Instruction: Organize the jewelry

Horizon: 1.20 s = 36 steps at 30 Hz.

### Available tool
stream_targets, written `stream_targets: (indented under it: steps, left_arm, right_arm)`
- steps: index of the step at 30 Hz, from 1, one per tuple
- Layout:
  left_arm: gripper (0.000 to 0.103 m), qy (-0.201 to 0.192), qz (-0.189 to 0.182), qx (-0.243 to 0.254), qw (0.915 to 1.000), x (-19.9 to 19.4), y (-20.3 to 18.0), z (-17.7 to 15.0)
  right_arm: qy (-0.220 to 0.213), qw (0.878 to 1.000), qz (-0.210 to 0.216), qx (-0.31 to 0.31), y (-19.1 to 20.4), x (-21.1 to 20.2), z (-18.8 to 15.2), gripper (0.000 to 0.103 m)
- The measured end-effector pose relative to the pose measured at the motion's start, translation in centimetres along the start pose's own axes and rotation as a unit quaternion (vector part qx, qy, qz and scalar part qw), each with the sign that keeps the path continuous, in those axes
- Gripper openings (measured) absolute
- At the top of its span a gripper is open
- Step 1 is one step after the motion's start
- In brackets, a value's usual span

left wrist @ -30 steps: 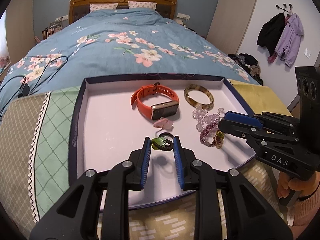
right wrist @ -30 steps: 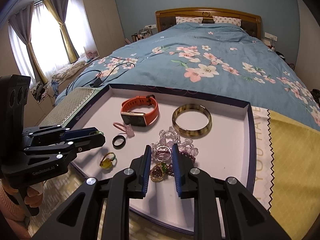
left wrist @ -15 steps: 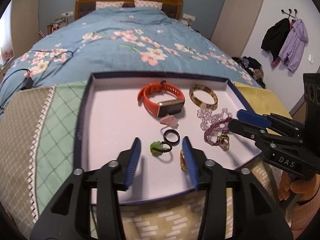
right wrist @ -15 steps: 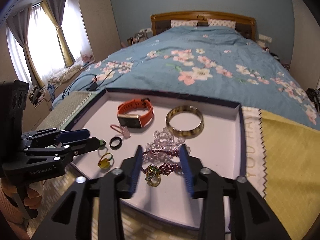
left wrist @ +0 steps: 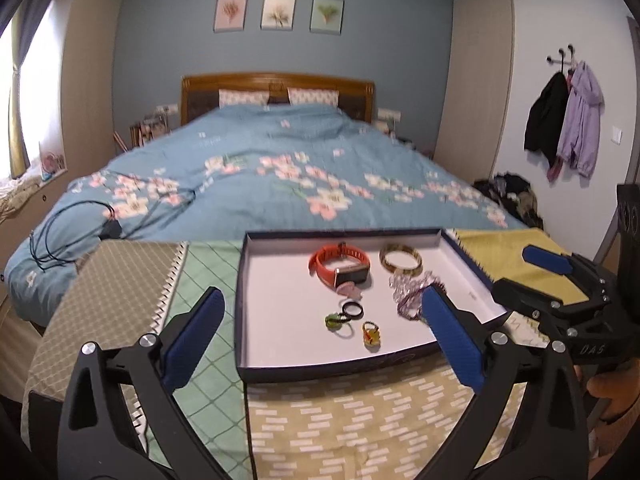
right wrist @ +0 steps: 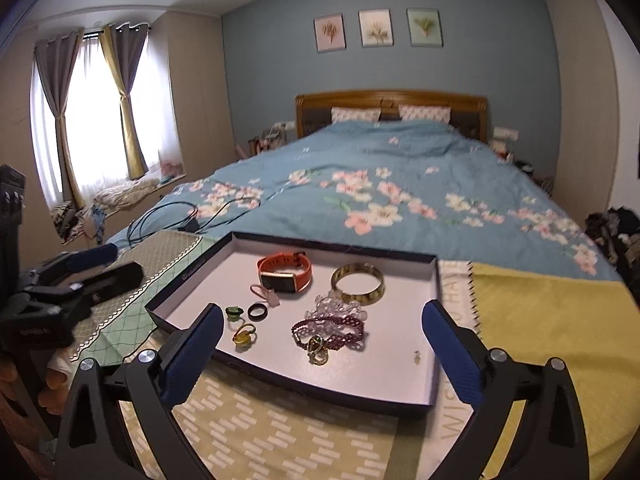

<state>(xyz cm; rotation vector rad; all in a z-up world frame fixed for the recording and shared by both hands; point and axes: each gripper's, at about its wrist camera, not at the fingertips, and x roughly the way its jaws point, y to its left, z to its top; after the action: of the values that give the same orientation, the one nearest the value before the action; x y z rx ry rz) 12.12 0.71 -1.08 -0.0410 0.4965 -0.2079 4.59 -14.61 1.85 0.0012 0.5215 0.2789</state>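
I have both tools held back from the tray (left wrist: 240, 300), each with its blue pads spread wide and nothing between them: the left tool (left wrist: 320, 340) frames the tray's near edge in its own view, and the right tool (right wrist: 320, 354) does the same from the other side. The tray sits on patchwork cloths (right wrist: 280, 432) at the foot of the bed (right wrist: 400, 184), dark-rimmed with a pale floor. Inside, toward the far side, I see the orange watch (right wrist: 285, 272) lying with its face up, and the amber bangle (right wrist: 357, 284) just beside it to the right. Nearer to me the clear bead bracelet (right wrist: 335, 312) touches the purple beaded bracelet (right wrist: 332, 334), which has a gold charm ring (right wrist: 317, 350) at its near end (these three overlap in a small heap). To the left of that heap lie the black ring (right wrist: 256, 312), the green ring (right wrist: 233, 312) and the yellow ring (right wrist: 243, 336), close together but apart from each other, with a small pink piece (right wrist: 266, 293) between them and the watch. In the left view the right tool shows at the right edge, beside the tray's corner.
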Motion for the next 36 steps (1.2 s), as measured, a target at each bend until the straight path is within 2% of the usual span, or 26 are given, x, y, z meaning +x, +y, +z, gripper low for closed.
stream_targets:
  steps: [5,14,18,36]
  left_arm:
    - [0.097,-0.059,0.016,0.002,0.9982,-4.4,-0.5,-0.4]
    - [0.097,-0.118,0.047,0.002,0.9919,-9.3,-1.2,-1.5]
    - [0.097,-0.124,0.049,0.008,0.9911,-10.4,-1.6,-1.3]
    - [0.097,-0.168,0.056,0.012,0.9841,-15.2,-2.6,-0.9]
  right_arm:
    - [-0.047,0.999,-0.009,-0.005,0.6,-2.7,-0.4,0.096]
    - [-0.14,0.989,-0.035,-0.007,1.4,-7.8,-0.5,0.096]
    - [-0.15,0.987,-0.045,-0.023,2.3,-8.8,-0.5,0.096]
    - [-0.178,0.982,-0.05,-0.021,3.5,-10.6,-1.5,0.096]
